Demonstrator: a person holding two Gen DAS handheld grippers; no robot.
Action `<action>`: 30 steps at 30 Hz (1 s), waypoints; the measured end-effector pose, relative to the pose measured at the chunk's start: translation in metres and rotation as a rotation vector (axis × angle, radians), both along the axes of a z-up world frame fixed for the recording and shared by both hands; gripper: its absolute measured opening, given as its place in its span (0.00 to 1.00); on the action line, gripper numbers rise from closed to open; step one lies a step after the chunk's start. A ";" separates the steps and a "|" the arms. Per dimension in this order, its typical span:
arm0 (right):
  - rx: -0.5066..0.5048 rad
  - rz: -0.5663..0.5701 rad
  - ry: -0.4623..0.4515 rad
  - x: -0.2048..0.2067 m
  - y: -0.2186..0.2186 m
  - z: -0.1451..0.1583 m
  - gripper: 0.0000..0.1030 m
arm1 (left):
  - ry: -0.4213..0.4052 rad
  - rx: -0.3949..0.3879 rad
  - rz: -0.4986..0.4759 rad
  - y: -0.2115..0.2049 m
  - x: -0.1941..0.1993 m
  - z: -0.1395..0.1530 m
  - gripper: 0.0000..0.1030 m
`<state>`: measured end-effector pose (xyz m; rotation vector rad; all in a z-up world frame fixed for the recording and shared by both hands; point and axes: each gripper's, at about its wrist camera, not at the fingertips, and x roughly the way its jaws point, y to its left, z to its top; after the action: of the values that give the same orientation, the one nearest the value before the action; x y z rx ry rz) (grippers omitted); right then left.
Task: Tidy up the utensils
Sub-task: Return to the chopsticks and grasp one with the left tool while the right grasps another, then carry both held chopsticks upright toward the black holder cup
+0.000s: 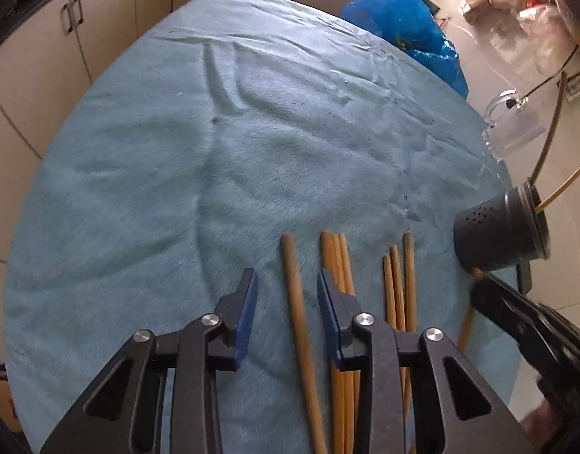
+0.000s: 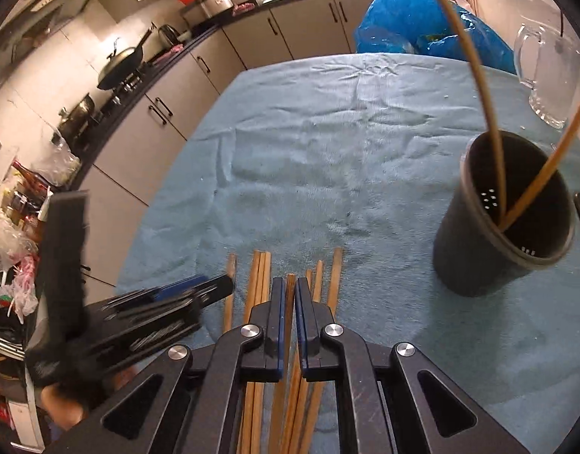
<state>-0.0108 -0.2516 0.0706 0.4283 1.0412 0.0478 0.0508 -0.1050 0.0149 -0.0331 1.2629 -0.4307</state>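
**Chopsticks lined up for one-by-one transfer to the holder**

The wooden chopsticks lie side by side on the round surface draped in teal fleece cloth, their tips all aimed the same way, so that each can be taken lengthwise. The dark perforated cylindrical utensil holder stands upright just to the right of the row, near enough for short carries; two chopsticks already lean inside it, which suggests the sorting is under way but mostly undone.

The right tongs are nearly pressed together around one brownish chopstick in the middle of the row; whether the pads truly bite it cannot be told. A hold near the stick's middle would let it swing tip-down into the holder.

The left tongs are spread wide, straddling the darker chopstick at the far left of the row without touching it, probably waiting their turn.

Beyond the holder, further from the row, stands a clear glass mug, and behind the surface sits a blue plastic bag
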 end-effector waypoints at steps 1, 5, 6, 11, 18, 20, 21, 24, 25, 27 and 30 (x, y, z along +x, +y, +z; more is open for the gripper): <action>0.007 0.000 -0.005 -0.003 -0.002 0.002 0.06 | -0.015 0.016 0.004 -0.003 0.001 0.001 0.27; 0.029 -0.002 -0.015 -0.013 -0.010 0.005 0.06 | -0.050 0.084 -0.005 -0.015 0.004 -0.001 0.08; 0.037 0.000 -0.017 -0.015 -0.011 0.005 0.06 | -0.060 0.096 -0.008 -0.016 0.001 0.000 0.08; 0.059 0.001 -0.056 -0.026 -0.017 0.013 0.06 | -0.097 0.034 -0.002 -0.005 -0.016 0.010 0.07; 0.028 0.011 -0.213 -0.056 -0.013 0.046 0.06 | -0.313 -0.062 0.033 0.022 -0.062 0.082 0.07; 0.003 0.013 -0.260 -0.066 -0.010 0.057 0.06 | -0.383 -0.073 0.044 0.026 -0.075 0.103 0.07; -0.010 0.017 -0.287 -0.071 -0.007 0.062 0.06 | -0.408 -0.081 0.044 0.028 -0.080 0.112 0.07; -0.051 0.030 -0.365 -0.087 0.000 0.080 0.05 | -0.445 -0.121 0.040 0.036 -0.093 0.132 0.07; -0.061 0.034 -0.384 -0.091 0.003 0.084 0.05 | -0.454 -0.127 0.041 0.036 -0.096 0.136 0.07; -0.070 0.040 -0.423 -0.100 0.007 0.091 0.05 | -0.473 -0.129 0.042 0.034 -0.101 0.140 0.07; -0.079 0.040 -0.467 -0.111 0.010 0.099 0.05 | -0.493 -0.141 0.041 0.038 -0.110 0.148 0.07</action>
<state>-0.1216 -0.2421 0.1694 0.3046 0.5890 0.1356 -0.0589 -0.0670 0.1634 -0.0676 0.7452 -0.4578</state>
